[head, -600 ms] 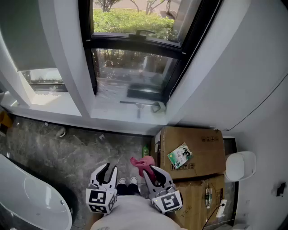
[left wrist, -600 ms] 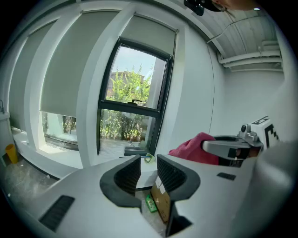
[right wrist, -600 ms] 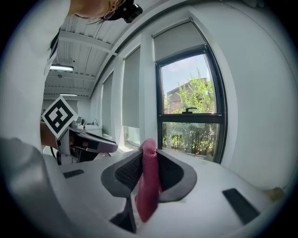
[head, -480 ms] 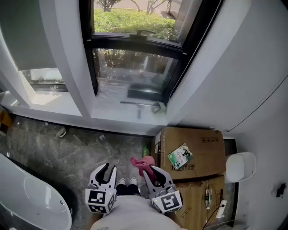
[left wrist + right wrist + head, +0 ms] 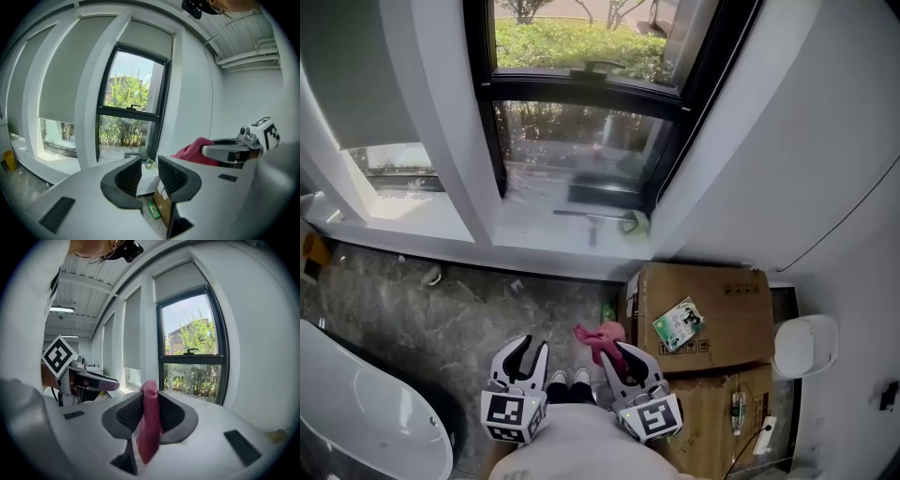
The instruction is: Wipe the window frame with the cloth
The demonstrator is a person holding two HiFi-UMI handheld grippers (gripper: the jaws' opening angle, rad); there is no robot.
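A pink cloth (image 5: pixel 598 336) is pinched in my right gripper (image 5: pixel 620 360), which is shut on it low in the head view, above the person's shoes. In the right gripper view the cloth (image 5: pixel 150 427) stands up between the pads and hangs below them. My left gripper (image 5: pixel 523 358) is level beside it, open and empty, with a narrow gap between its pads (image 5: pixel 172 174). The black window frame (image 5: pixel 579 91) is far ahead above a white sill (image 5: pixel 534 236). Both grippers are well short of it.
A squeegee (image 5: pixel 592 218) and a green cloth (image 5: pixel 631 222) lie on the sill. Cardboard boxes (image 5: pixel 712 314) stand at the right with a green packet (image 5: pixel 677 324) on top, and beside them a white bin (image 5: pixel 804 343). A white tub (image 5: pixel 356 417) curves in at lower left.
The head view has drifted slightly. Both grippers keep the same pose, and the cloth stays in the right one.
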